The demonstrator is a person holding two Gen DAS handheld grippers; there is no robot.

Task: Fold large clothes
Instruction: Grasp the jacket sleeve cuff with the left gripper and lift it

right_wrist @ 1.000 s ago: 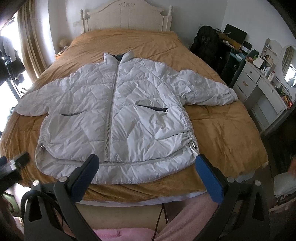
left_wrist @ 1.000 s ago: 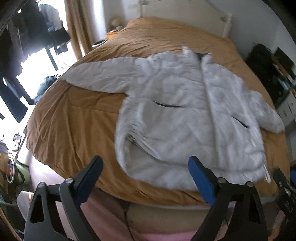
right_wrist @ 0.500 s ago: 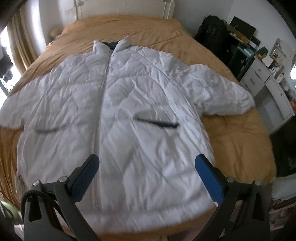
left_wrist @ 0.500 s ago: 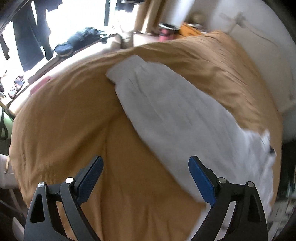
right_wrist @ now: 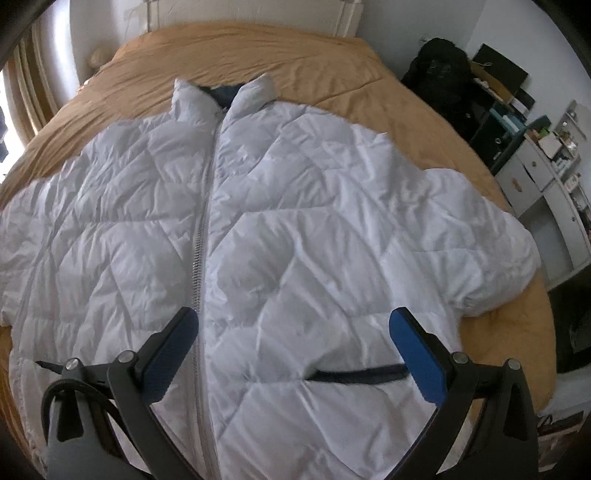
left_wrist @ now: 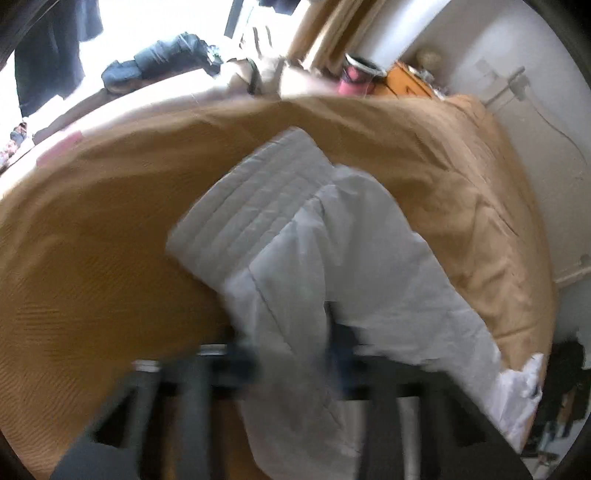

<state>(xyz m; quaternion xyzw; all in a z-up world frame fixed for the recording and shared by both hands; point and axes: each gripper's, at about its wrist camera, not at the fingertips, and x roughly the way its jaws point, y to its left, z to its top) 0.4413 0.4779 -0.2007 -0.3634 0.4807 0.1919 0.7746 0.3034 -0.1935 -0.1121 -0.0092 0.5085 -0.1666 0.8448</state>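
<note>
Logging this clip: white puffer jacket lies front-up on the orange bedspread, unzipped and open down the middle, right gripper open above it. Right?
Not unzipped: the right wrist view shows the zipper closed up to the collar. The jacket does lie front-up on the bedspread, with the right gripper open above it.

It was a lived-in home bedroom. A wide bed [right_wrist: 332,66] under a tan bedspread stood against a white headboard [right_wrist: 347,14]. Along one wall ran white drawers [right_wrist: 532,177] crowded with small bottles, beside a black bag [right_wrist: 439,70]. By the bright window hung curtains [left_wrist: 325,29] and dark clothes [left_wrist: 48,55].
</note>
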